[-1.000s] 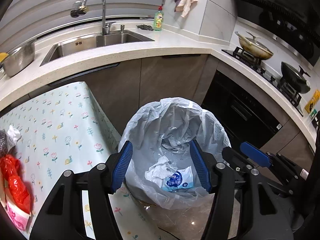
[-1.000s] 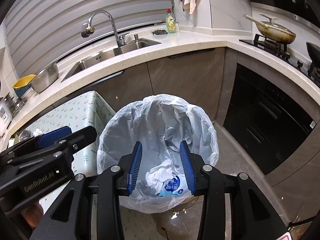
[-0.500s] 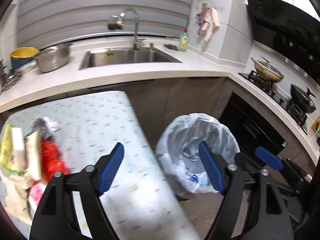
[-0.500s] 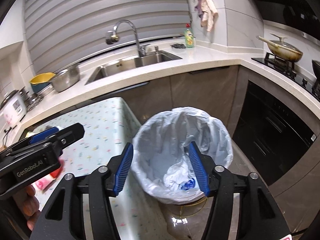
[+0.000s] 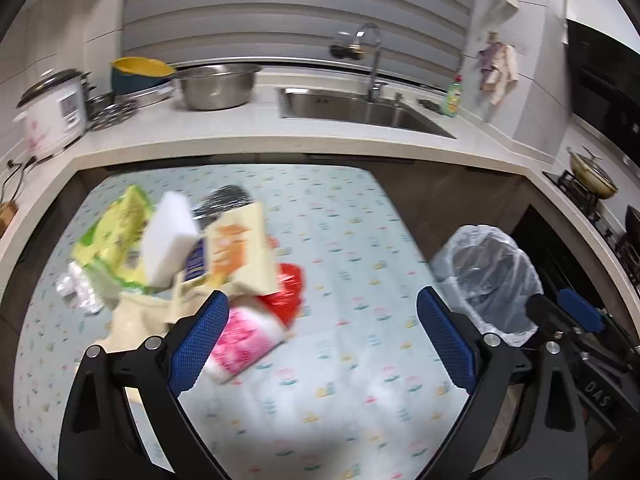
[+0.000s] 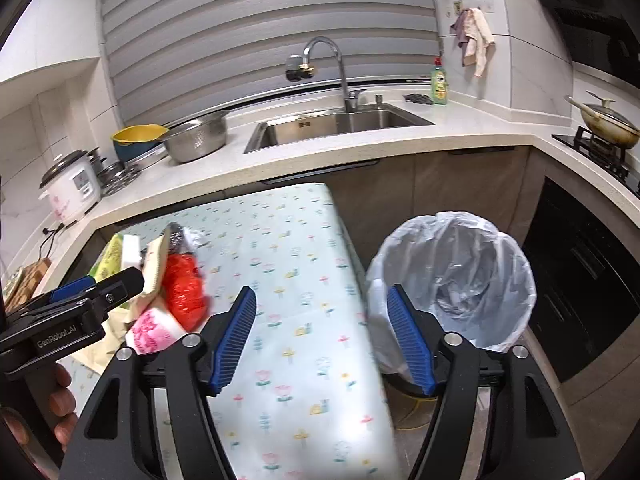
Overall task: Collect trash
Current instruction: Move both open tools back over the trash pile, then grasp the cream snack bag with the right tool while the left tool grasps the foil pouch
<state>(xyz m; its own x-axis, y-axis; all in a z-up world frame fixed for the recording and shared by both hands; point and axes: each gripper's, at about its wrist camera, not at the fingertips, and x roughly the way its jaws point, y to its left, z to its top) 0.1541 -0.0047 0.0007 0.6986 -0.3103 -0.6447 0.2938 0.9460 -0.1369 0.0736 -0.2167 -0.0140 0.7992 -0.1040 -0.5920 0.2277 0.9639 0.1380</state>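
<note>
left wrist view now faces the table [image 5: 340, 240] with the flowered cloth, where a second ago it looked straight down into the lined bin [image 5: 490, 276]; the bin has slid off to the right, beside the table's end. the left gripper [image 5: 324, 340] hangs above the cloth with nothing between its jaws, which are opening and stand much wider than before. the trash pile [image 5: 192, 256] of cartons, a white block, a red bag [image 5: 286, 292] and a pink packet [image 5: 240, 340] has come into sight on the left half of the table. in the right wrist view the right gripper [image 6: 324, 340] has also swung away from the bin, its empty jaws opening over the table's edge, bin just right.
</note>
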